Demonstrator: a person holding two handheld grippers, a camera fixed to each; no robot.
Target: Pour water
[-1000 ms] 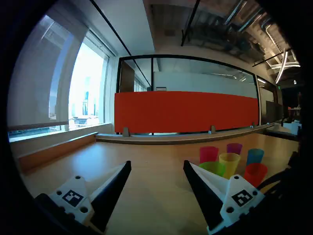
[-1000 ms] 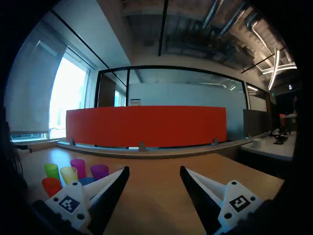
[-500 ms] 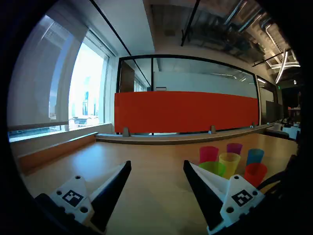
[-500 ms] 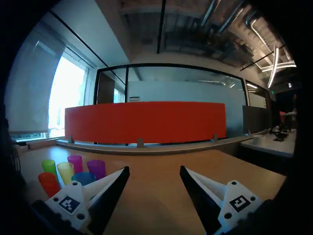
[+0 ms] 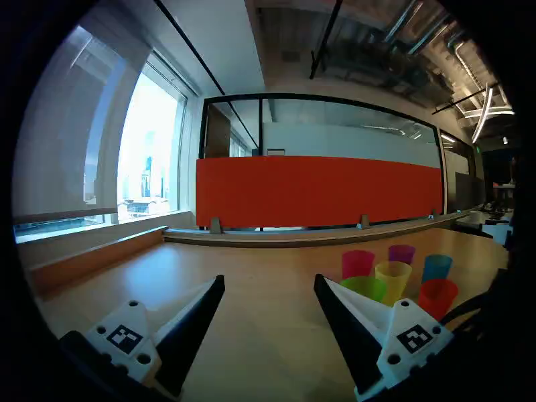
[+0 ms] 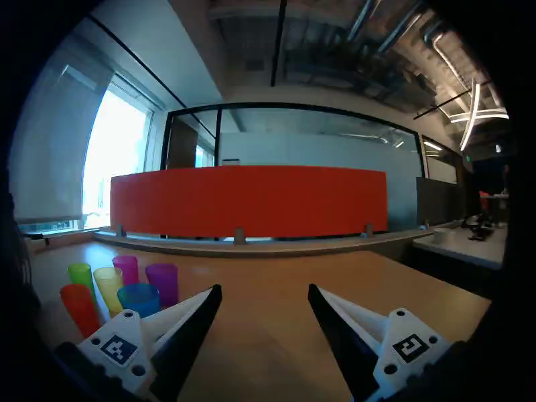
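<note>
Drawn nearer to the cups (image 6: 108,285) with the right hand-held gripper (image 6: 263,288) since a second ago; kept motionless with the left hand-held gripper (image 5: 268,278). Standing upright in a tight cluster on the desk (image 6: 281,268), just left of the right one's fingers, just right of the left one's. Near the front, green cup (image 5: 365,287) in the left gripper view, blue cup (image 6: 139,298) in the right gripper view, with pale neighbouring desk (image 6: 462,244) at far right. Both level, fingers spread wide, gripping nothing.
</note>
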